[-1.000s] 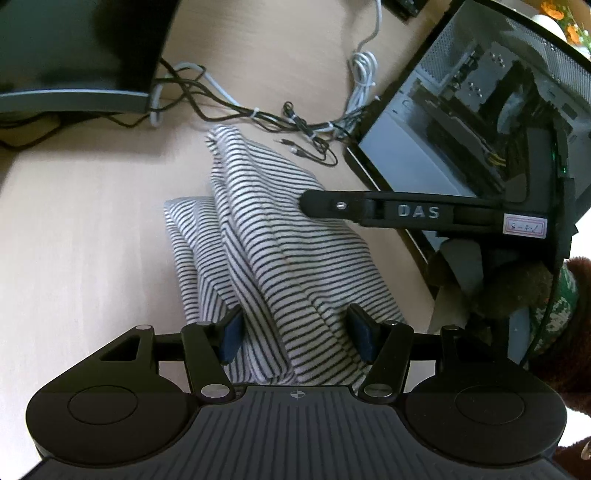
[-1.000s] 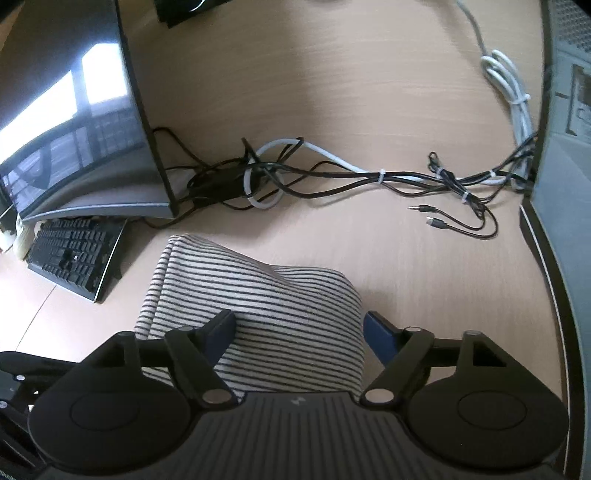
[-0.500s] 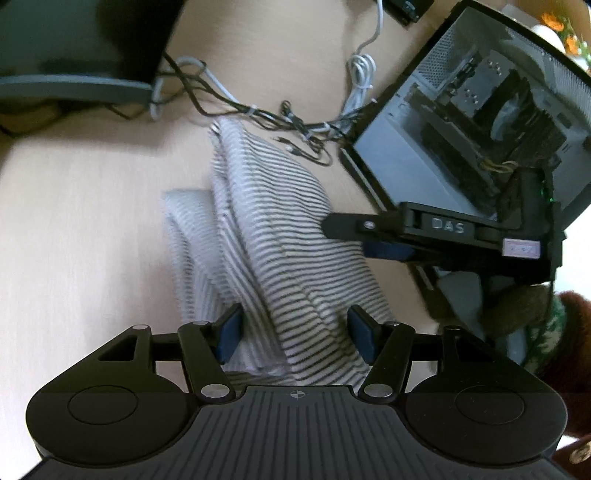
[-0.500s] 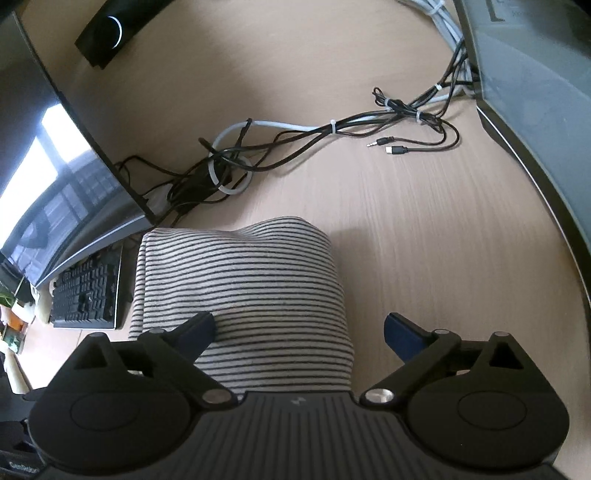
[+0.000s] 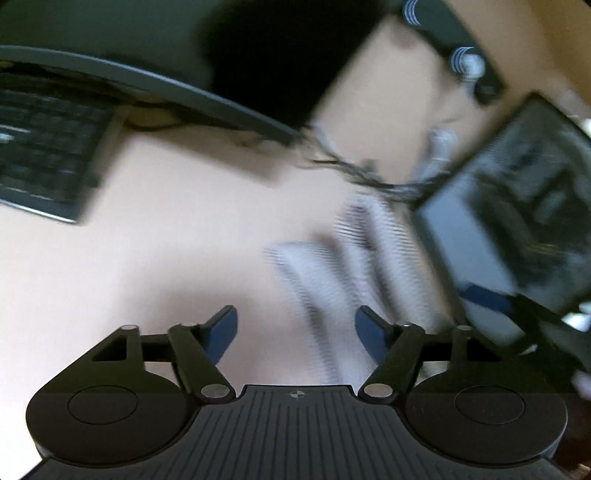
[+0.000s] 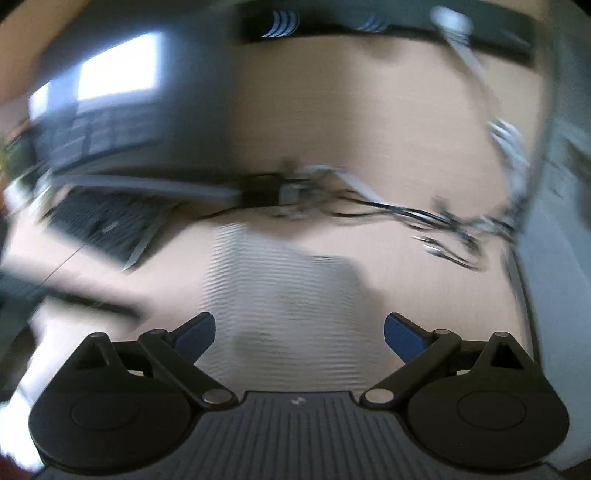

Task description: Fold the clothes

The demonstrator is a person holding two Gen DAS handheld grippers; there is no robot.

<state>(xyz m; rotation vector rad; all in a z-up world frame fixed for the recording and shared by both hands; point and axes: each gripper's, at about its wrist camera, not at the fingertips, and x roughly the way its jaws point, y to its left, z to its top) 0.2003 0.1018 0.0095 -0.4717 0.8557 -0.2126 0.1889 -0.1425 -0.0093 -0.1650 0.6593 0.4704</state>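
The folded grey-and-white striped garment [image 5: 354, 266] lies on the wooden desk, blurred by motion. In the left wrist view it sits ahead and to the right of my left gripper [image 5: 295, 332], which is open, empty and raised off it. In the right wrist view the garment [image 6: 284, 295] lies straight ahead of my right gripper [image 6: 299, 332], which is open wide and empty above its near edge. The right gripper's arm [image 5: 517, 310] shows at the right of the left wrist view.
A curved monitor [image 5: 147, 81] and a keyboard [image 5: 48, 158] stand at the left. A tangle of cables [image 6: 369, 206] lies behind the garment. An open computer case [image 5: 517, 221] stands at the right. A dark bar [image 6: 369, 22] lies at the desk's far edge.
Both grippers have lifted and pulled back from the garment, which now looks smaller. The left gripper has swung left. The right gripper opened wider. Both views are motion-blurred.
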